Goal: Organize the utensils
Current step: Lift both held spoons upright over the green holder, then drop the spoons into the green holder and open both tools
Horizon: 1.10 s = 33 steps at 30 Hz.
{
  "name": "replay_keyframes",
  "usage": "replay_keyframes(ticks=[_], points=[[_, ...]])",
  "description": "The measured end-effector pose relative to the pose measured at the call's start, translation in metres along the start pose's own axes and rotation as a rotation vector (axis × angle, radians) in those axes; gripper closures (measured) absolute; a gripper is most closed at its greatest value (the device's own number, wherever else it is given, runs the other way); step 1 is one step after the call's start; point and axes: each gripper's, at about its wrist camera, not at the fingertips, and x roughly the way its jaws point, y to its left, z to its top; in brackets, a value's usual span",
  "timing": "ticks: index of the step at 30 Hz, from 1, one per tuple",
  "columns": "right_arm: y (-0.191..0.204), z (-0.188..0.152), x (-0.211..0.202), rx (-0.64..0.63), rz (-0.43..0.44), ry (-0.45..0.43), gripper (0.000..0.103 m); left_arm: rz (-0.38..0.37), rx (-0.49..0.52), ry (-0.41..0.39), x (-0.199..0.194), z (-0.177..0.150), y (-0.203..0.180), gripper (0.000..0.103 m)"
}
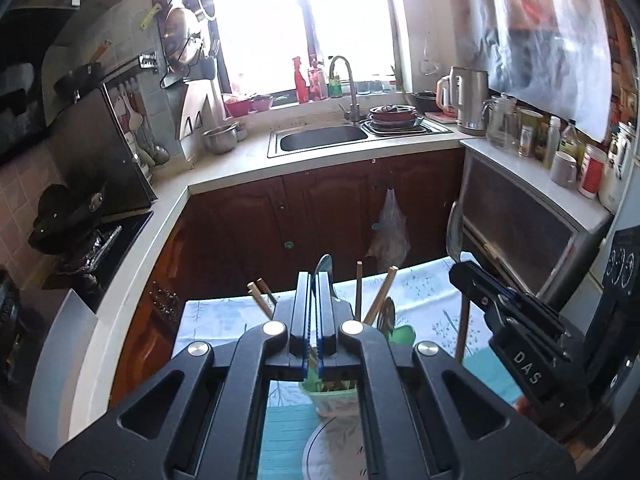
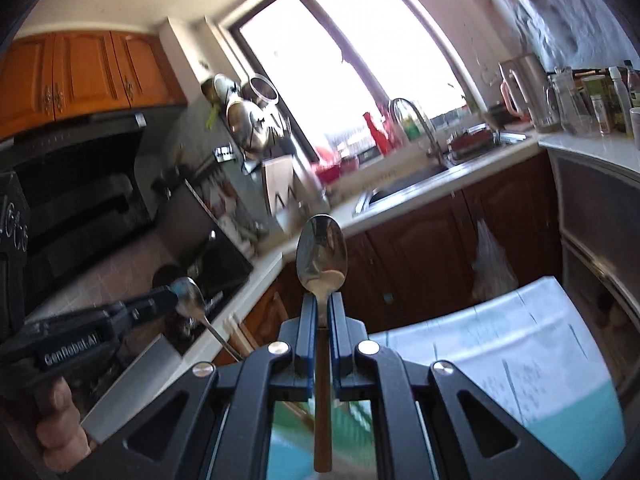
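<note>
Left gripper (image 1: 315,280): fingers pressed nearly together on a metal spoon (image 1: 325,266); only the bowl tip shows past them in its own view.

Right gripper (image 2: 322,300): fingers closed on the neck of a second spoon (image 2: 321,249), bowl up and facing the lens, its wooden-looking handle (image 2: 322,420) hanging down behind the fingers.

Holder: a pale green utensil cup (image 1: 334,394) stands on the cloth-covered tabletop (image 1: 424,300), directly under the left gripper, with wooden chopsticks (image 1: 380,294) leaning out of it at several angles.

Where things stand: both spoons are in the air and neither is in the cup yet, I judge.

Risk, collision: the two grippers are near each other above one small cup; lowering both at once could knock them together.

Risk, tipping: a spoon coming down onto the splayed chopsticks could jam or push the light cup over.

Risk, slip: the right spoon is held only at its thin neck, so it may pivot if bumped.

Left view only: the cup, the chopsticks, and the right gripper (image 1: 516,312) from the side.

Right view only: the second spoon's whole length, the left gripper (image 2: 176,294) with its spoon (image 2: 192,300) in profile, and the hand (image 2: 60,424) holding it.
</note>
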Motion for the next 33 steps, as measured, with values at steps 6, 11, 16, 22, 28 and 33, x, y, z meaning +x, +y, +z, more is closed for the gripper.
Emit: replay_keyframes(ticks=[6,11,16,22,28,33], points=[[-0.007,-0.018,0.028,-0.063,0.000,-0.038,0.097,0.006,-0.005,0.041,0.053,-0.013,-0.006,0.103],[-0.003,-0.041,0.046,-0.140,-0.001,-0.041,0.097,-0.004,-0.007,0.097,0.088,-0.035,-0.010,0.103],[-0.004,-0.061,0.046,-0.209,-0.001,-0.068,0.097,-0.039,-0.001,0.137,0.105,-0.058,-0.012,0.103],[-0.004,-0.082,0.042,-0.282,-0.018,-0.004,0.092,-0.057,0.028,0.193,0.115,-0.082,-0.018,0.103],[0.001,-0.089,0.025,-0.312,-0.039,0.044,0.074,-0.072,0.022,0.226,0.104,-0.104,-0.013,0.103],[0.004,-0.089,0.005,-0.249,-0.050,0.145,0.074,-0.089,0.003,0.249,0.078,-0.124,-0.004,0.103]])
